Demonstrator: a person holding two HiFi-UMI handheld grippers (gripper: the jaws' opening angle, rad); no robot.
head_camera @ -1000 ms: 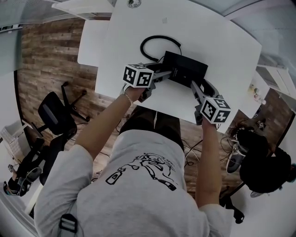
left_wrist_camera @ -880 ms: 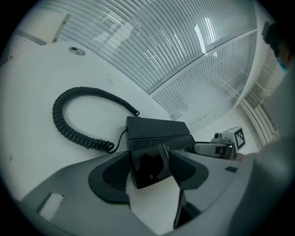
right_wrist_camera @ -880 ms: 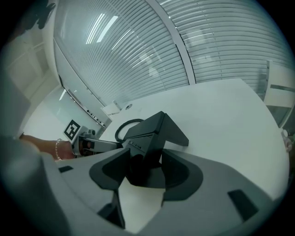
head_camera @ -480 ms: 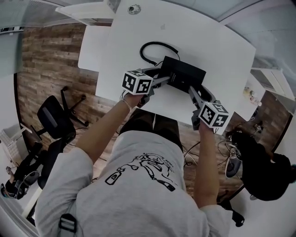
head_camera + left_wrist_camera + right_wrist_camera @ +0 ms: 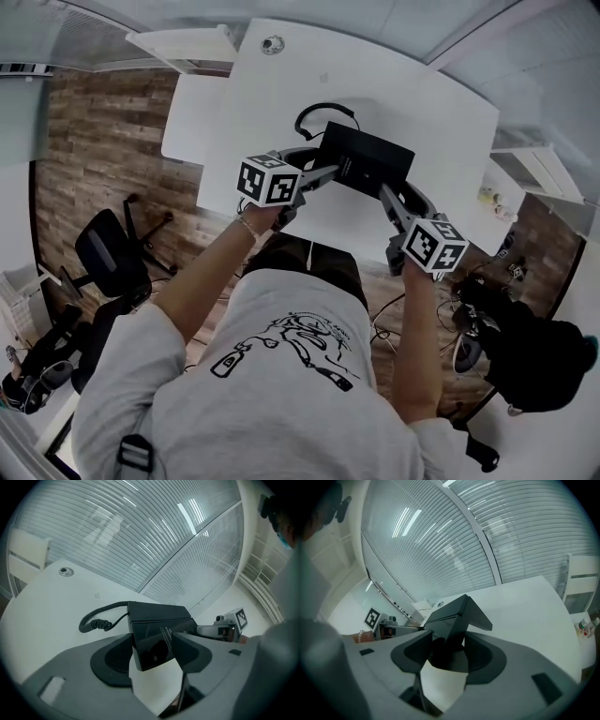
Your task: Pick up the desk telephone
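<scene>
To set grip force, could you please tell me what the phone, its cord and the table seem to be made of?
Phone: likely hard black plastic, smooth and semi-glossy; its face shows soft reflections. Cord: matte black coil, probably rubbery vinyl. Table: smooth matte white top, perhaps laminate; the core is not visible.

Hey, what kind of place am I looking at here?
Probably an office or meeting room: a black desk telephone, a white table, a wheeled office chair on wood flooring, and slatted blinds.
</scene>
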